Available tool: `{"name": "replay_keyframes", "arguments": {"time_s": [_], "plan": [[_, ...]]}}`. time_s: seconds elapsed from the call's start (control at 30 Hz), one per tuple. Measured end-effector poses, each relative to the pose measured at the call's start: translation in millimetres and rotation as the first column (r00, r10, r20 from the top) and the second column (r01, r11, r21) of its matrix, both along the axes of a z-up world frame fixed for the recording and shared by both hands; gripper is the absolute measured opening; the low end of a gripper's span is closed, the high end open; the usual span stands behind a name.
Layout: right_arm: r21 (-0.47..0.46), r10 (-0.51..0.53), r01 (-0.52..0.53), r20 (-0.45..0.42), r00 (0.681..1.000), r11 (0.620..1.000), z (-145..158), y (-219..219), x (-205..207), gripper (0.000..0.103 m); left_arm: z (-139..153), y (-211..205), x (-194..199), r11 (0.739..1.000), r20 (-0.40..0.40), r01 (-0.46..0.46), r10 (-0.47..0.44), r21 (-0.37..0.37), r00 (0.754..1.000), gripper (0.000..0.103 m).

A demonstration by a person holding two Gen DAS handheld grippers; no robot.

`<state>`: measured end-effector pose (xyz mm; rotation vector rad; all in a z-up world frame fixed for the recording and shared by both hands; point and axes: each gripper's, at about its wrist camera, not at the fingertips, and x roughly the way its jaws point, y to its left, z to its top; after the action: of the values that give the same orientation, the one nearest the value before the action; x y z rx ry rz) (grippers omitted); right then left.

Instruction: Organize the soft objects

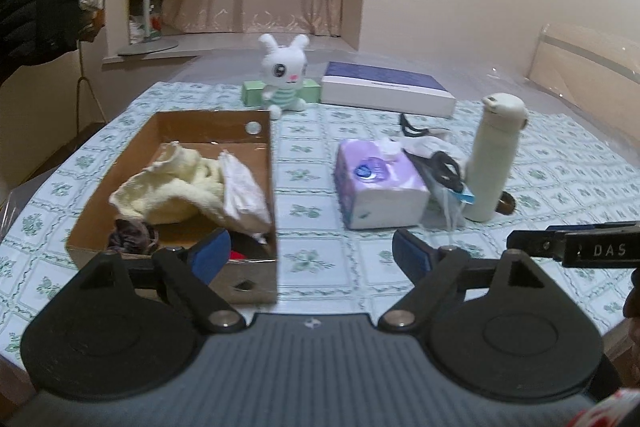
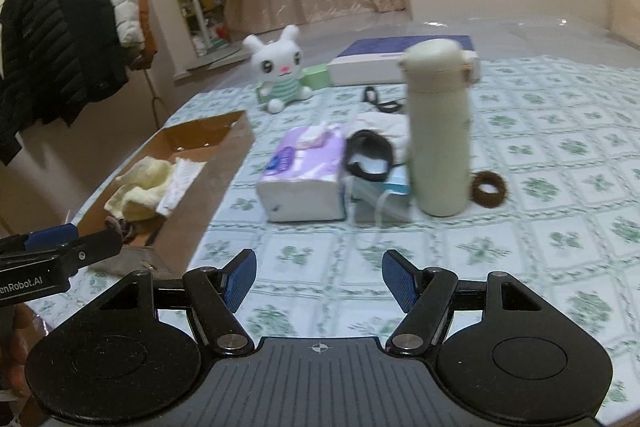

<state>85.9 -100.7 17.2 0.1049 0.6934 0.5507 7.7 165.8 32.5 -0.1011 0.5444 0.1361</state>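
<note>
A brown cardboard box (image 1: 262, 163) (image 2: 232, 135) on the left of the table holds a pale yellow towel (image 1: 168, 187) (image 2: 140, 191), a white cloth (image 1: 242, 195) and a dark scrunchie (image 1: 132, 237). A white plush rabbit (image 1: 284, 75) (image 2: 280, 71) sits at the far side. A purple tissue pack (image 1: 378, 187) (image 2: 306, 179) lies mid-table, with a black-and-white mask (image 2: 370, 157) and a blue mask (image 2: 396, 189) beside it. My left gripper (image 1: 310, 253) hangs open over the box's near right corner, nothing between its fingers. My right gripper (image 2: 318, 277) is open above bare tablecloth.
A tall cream bottle (image 1: 494, 157) (image 2: 438, 131) stands right of the tissues, a brown hair ring (image 2: 488, 189) beside it. A blue-and-white flat box (image 1: 386, 89) and a green box (image 1: 312, 91) lie at the back. Coats (image 2: 64, 39) hang at left.
</note>
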Motion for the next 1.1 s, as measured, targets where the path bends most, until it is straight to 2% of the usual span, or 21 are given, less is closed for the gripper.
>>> {"name": "replay_keyframes", "arguments": {"time_s": [0.43,1.1], "plan": [[0.025,-0.098,0.098,-0.003,0.995,0.995,2,-54,-2,0.07,-1,-46,10,0.997,-0.015,0.074,-0.074,0.024,0.997,0.087],[0.003,-0.167,0.167,0.006,0.986,0.986,0,-81,8,0.07,-6,-67,23,0.989,-0.018,0.15,-0.15,0.005,0.989,0.087]]}}
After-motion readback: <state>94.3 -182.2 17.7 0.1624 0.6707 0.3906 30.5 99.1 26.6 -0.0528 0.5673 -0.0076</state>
